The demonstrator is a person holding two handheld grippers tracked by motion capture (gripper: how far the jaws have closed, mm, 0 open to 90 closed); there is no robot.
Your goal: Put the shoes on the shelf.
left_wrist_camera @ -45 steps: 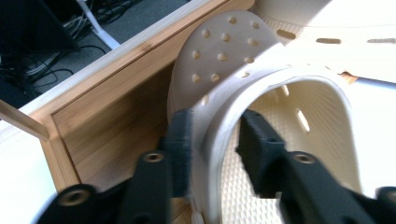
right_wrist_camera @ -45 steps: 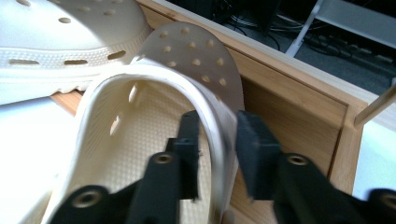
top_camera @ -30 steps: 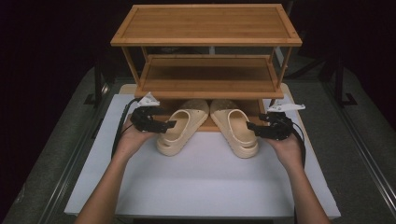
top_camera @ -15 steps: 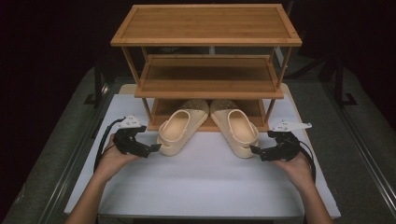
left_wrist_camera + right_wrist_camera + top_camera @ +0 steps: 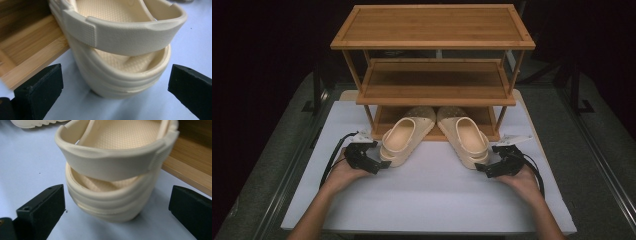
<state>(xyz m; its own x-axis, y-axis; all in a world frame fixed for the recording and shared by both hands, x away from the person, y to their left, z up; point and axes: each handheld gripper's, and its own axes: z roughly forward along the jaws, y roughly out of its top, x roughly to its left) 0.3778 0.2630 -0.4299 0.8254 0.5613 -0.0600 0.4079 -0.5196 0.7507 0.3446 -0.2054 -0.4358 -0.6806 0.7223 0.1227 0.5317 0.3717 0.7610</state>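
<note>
Two cream clogs lie toes-in under the wooden shoe rack (image 5: pixel 434 42), heels out on the white table (image 5: pixel 427 200). The left clog (image 5: pixel 404 136) has its heel just ahead of my left gripper (image 5: pixel 382 164), whose jaws have just been opening; they stand wide, clear of the heel (image 5: pixel 125 80). The right clog (image 5: pixel 467 137) has its heel in front of my right gripper (image 5: pixel 481 171), whose jaws have likewise just opened and are apart from the heel (image 5: pixel 110 202). Nothing is pressed between either pair of jaws.
The rack's bottom board (image 5: pixel 30 60) runs beside the left clog, and its edge (image 5: pixel 190 172) beside the right one. Dark floor and metal rails (image 5: pixel 287 175) flank the table. Bare white surface lies between my forearms.
Both grippers let go of the clogs' heels, drew back toward me and sank to the table. Their jaws widened. The clogs stay under the rack.
</note>
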